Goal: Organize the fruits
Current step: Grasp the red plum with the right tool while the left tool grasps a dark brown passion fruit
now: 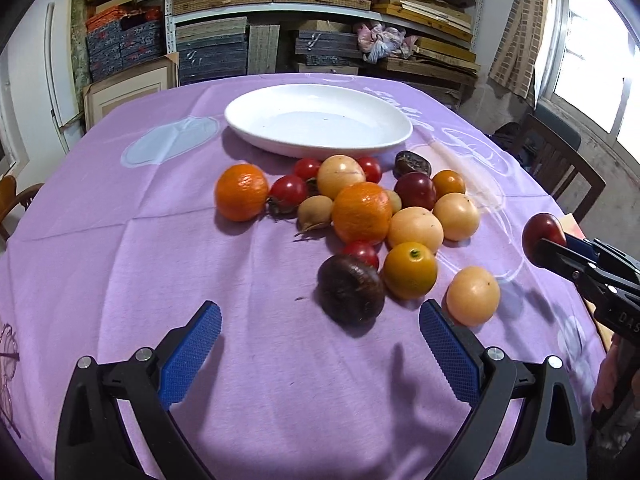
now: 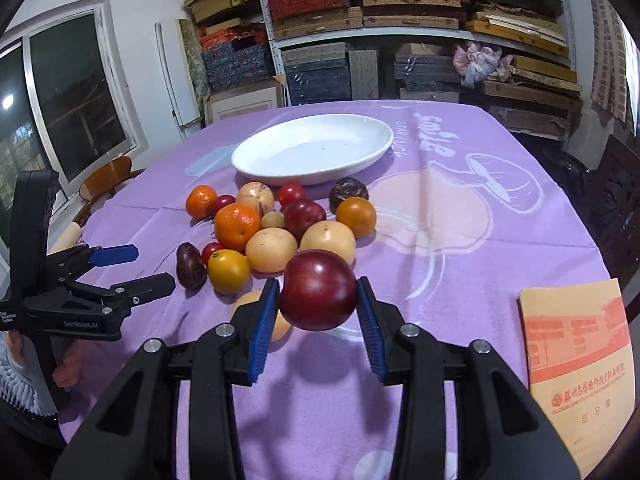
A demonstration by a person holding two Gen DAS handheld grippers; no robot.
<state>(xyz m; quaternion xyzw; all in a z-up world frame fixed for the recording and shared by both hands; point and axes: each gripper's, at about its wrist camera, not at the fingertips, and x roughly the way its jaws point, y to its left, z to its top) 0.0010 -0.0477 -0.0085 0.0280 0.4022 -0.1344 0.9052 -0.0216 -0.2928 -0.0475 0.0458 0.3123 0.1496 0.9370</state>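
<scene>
Right claw (image 2: 318, 312) pinched a dark red plum (image 2: 319, 290) between its blue pads (image 2: 264, 322), both pads pressed on the fruit's sides, plum held clear above the purple cloth (image 2: 440, 208) with its shadow below. Left claw (image 1: 320, 336) was spread wide, nothing between its pads, low over bare cloth just short of the fruit pile; in the right wrist view it showed at the left edge, held by a hand (image 2: 66, 364). Nearest the left claw sat a dark brown wrinkled fruit (image 1: 351, 289), touching a yellow-orange fruit (image 1: 410, 270); a pale yellow round fruit (image 1: 473, 295) lay just beside the left claw's right pad. Further out the pile on the surface: two oranges (image 1: 241, 192), one to the left and one in the middle, small red tomatoes (image 1: 288, 191), more pale yellow fruits (image 1: 415, 229), a second dark red plum (image 1: 415, 190), a second dark wrinkled fruit (image 1: 412, 164) near the plate. White oval plate (image 1: 320, 120) stood just behind the pile, no fruit in it. A tan envelope with red print (image 2: 576, 360) lay on the cloth to the right of the right claw. Behind the surface, shelves (image 2: 400, 36) stacked with flat boxes and boards; wooden chair (image 1: 560, 160) at the right side, window (image 2: 68, 92) at the left.
</scene>
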